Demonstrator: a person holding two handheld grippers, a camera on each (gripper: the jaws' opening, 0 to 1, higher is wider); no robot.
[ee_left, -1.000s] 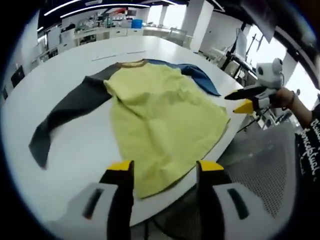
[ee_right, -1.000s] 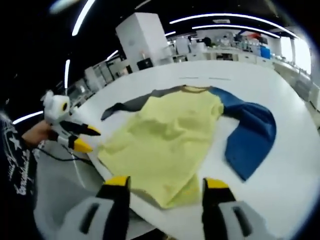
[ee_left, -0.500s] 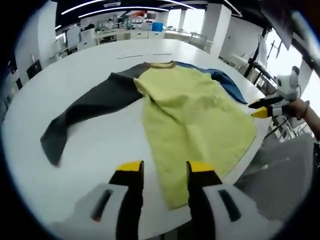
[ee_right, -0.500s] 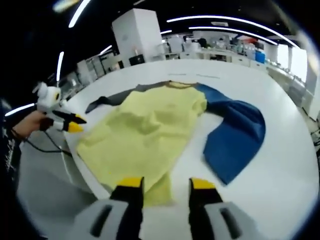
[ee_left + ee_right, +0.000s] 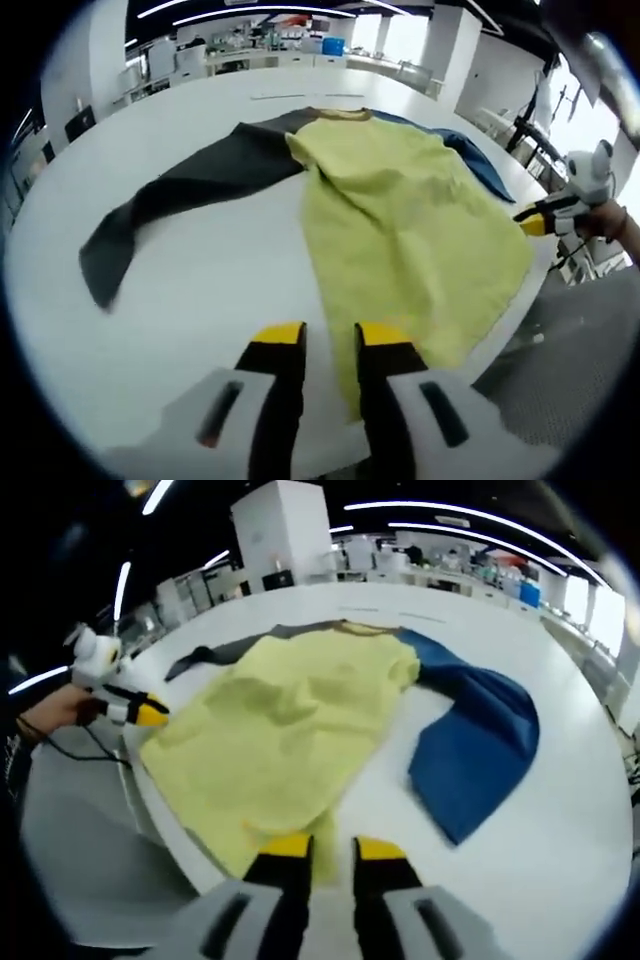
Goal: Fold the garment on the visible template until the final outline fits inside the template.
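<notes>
Lying flat on white table: yellow garment, grey and blue sleeves; both grippers nearly closed at hem.

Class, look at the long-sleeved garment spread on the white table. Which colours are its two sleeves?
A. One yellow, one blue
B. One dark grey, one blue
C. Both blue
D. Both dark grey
B: the yellow-bodied long-sleeved garment has a dark grey sleeve stretched out on one side and a blue sleeve on the other, both lying on the white table.
</notes>
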